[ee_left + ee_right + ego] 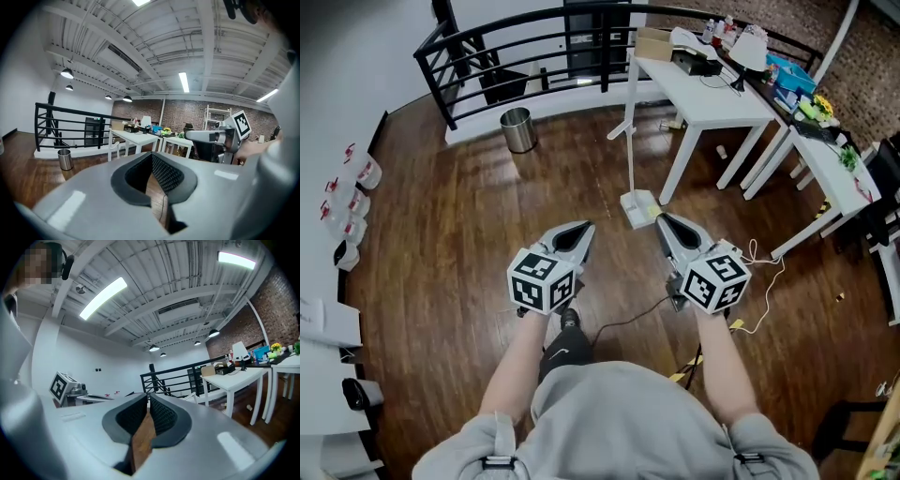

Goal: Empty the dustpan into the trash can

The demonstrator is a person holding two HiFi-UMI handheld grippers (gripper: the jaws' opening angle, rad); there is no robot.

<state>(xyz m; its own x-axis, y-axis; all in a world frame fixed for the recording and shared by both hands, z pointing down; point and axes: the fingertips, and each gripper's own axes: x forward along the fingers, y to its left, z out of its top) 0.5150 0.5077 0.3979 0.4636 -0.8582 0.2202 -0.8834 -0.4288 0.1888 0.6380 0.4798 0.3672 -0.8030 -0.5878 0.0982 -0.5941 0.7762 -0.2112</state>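
A white long-handled dustpan (pixel 638 207) stands upright on the wooden floor beside a white table leg, its pole rising towards the back. A silver trash can (pixel 517 129) stands by the black railing at the back left, and it shows small in the left gripper view (pixel 65 159). My left gripper (pixel 584 228) and right gripper (pixel 661 219) are held side by side in front of me, level, a short way before the dustpan. Both are shut with nothing between their pads. The right gripper's tip is close to the pan.
White tables (pixel 712 103) loaded with clutter stand at the back right. A black railing (pixel 534 42) runs along the back. Cables (pixel 759 267) lie on the floor at the right. White shelves with small items (pixel 347 202) line the left wall.
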